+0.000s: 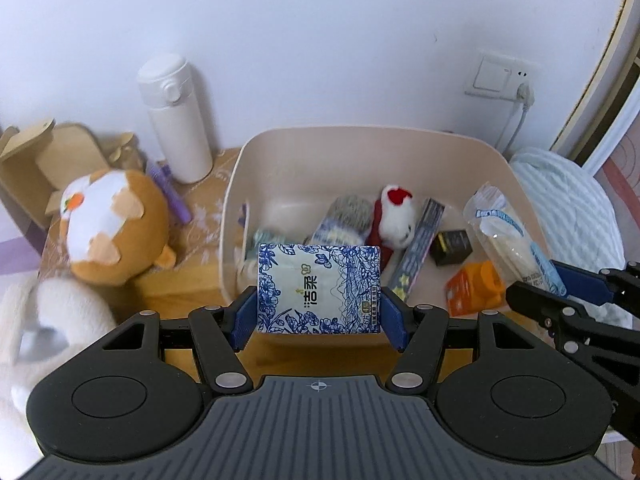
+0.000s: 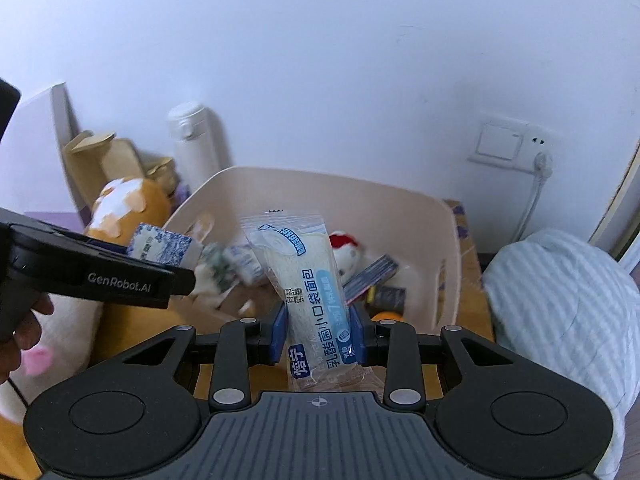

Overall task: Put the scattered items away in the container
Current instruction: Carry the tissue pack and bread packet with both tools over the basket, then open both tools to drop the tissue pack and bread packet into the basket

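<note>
My left gripper (image 1: pixel 319 314) is shut on a blue-and-white tissue pack (image 1: pixel 319 288), held at the near rim of the cream bin (image 1: pixel 400 136). My right gripper (image 2: pixel 319 334) is shut on a clear bread packet (image 2: pixel 308 276) with blue print, held over the bin's near edge (image 2: pixel 448 280). The packet (image 1: pixel 508 236) and the right gripper (image 1: pixel 560 300) show at the right of the left wrist view. The left gripper (image 2: pixel 176 268) with the tissue pack (image 2: pixel 160 246) shows at the left of the right wrist view. The bin holds a small white-and-red plush (image 1: pixel 396 216), a dark striped box (image 1: pixel 420 248), an orange item (image 1: pixel 476 284).
A brown-and-white plush (image 1: pixel 108 224) lies left of the bin on the wooden table (image 1: pixel 200 216). A white flask (image 1: pixel 176 116), a purple item (image 1: pixel 172 192) and a cardboard box (image 1: pixel 48 160) stand behind it. A pale blue pillow (image 1: pixel 576 216) lies right of the bin. A wall socket (image 1: pixel 500 76) has a plug in it.
</note>
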`<state>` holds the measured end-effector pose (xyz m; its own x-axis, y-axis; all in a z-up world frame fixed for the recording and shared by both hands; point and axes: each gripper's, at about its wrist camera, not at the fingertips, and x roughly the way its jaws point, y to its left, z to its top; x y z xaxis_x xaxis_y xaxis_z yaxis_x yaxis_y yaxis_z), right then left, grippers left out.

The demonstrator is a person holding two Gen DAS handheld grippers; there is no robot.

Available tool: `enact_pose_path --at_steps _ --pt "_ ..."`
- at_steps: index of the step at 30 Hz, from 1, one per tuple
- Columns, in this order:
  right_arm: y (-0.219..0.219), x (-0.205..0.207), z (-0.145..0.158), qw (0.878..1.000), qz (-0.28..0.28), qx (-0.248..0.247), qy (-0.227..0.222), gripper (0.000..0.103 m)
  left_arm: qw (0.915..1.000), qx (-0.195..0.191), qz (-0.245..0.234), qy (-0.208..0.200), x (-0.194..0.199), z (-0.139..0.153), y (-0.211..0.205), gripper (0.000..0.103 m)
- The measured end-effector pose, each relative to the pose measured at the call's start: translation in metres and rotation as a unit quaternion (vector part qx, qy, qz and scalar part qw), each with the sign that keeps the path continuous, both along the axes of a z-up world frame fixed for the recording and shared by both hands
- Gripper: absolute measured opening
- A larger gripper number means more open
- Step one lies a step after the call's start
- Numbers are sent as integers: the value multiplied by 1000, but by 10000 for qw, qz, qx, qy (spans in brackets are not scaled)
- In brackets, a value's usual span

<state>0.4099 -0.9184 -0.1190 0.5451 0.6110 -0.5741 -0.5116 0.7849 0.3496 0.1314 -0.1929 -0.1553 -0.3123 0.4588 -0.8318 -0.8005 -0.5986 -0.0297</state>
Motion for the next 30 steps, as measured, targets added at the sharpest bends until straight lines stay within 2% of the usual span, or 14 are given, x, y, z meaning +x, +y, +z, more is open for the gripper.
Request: enact_pose_path --at_steps 8,14,22,28,30 --pt "3 37 -10 9995 -294 -137 -66 31 9998 -189 77 68 -22 -19 33 64" --pt "10 60 -31 9990 -316 -217 235 31 9991 -425 44 72 -30 -41 48 64" --pt "21 73 -49 9986 -258 -234 401 31 9978 -625 -171 127 -30 -55 58 64" --pt "25 77 -57 9986 -207 -217 437 26 9972 -690 -262 141 -32 -59 64 64" --pt "23 78 -58 9987 -201 -192 438 31 9969 -711 -311 134 -32 -60 63 64"
